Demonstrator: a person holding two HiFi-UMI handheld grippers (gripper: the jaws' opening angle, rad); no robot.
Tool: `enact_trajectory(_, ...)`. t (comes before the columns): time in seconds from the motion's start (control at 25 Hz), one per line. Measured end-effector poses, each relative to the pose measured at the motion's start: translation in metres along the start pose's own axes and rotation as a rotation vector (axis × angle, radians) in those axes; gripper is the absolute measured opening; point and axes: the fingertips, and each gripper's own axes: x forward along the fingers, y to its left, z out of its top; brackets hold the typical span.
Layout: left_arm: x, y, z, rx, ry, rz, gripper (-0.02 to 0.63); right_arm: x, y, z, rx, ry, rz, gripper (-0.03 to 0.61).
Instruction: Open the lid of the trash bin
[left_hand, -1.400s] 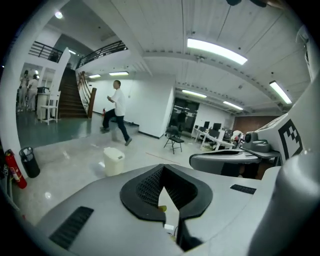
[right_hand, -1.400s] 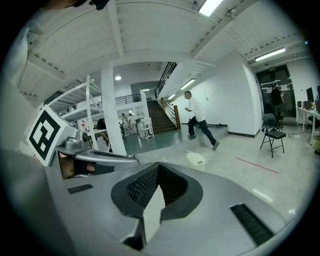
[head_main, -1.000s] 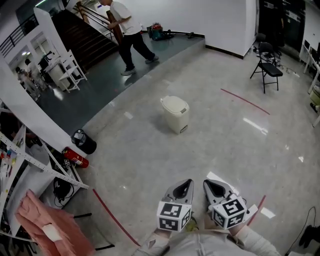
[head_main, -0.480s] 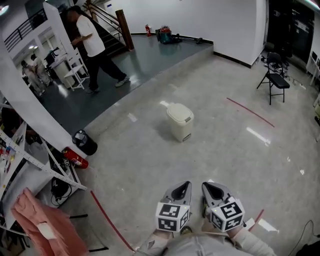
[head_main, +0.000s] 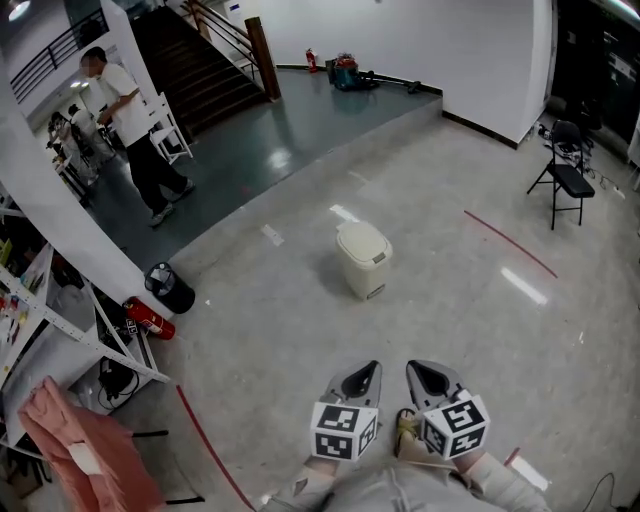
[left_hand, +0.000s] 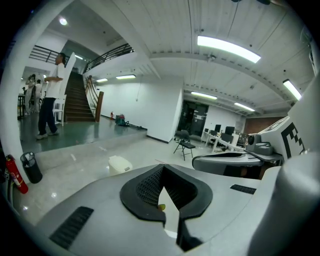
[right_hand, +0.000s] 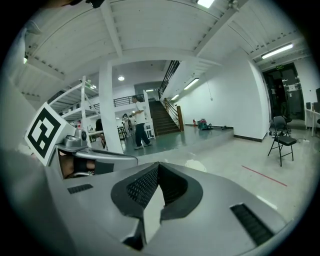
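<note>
Standing well apart from a cream lidded trash bin (head_main: 364, 260), a person holds two tongs-style grippers close to the body, side by side and aimed forward. The left gripper (head_main: 368, 372) and right gripper (head_main: 420, 372) each have their jaws drawn together to a thin slit, with nothing between them. The bin stands alone in the middle of the floor, its lid (head_main: 361, 241) down.

The task looks to be at the approach stage, with no contact yet made. The next move likely calls for walking up to the bin, then bringing one gripper to the front edge of the lid.

The floor (head_main: 450, 310) is pale, glossy and reflects ceiling lights. Red tape lines (head_main: 510, 243) cross it. Beyond the bin lies a darker floor area (head_main: 260, 130) with a staircase (head_main: 200, 60), where another person (head_main: 130, 120) walks. A black folding chair (head_main: 568, 182) stands at the right; a red fire extinguisher (head_main: 150, 318) and a small black bucket (head_main: 170, 287) lie at the left.
</note>
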Motion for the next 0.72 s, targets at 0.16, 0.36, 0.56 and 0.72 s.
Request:
enact_trajectory(0.16, 0.030, 0.003, 0.017, -0.003, -0.002, 0.023, 0.003, 0.016, -0.028, 0.015, -0.016, 0.002, 0.023, -0.002)
enact_trajectory(0.36, 0.068, 0.007, 0.035, -0.020, -0.010, 0.054, 0.003, 0.035, -0.065, 0.028, -0.030, 0.009, 0.055, -0.001)
enact_trajectory(0.56, 0.101, 0.008, 0.049, -0.026, -0.029, 0.084, 0.003, 0.054, -0.097, 0.034, -0.052, 0.024, 0.088, -0.002)
enact_trajectory(0.72, 0.123, 0.008, 0.057, -0.025, -0.039, 0.105, 0.003, 0.064, -0.116, 0.041, -0.067, 0.016, 0.114, 0.000)
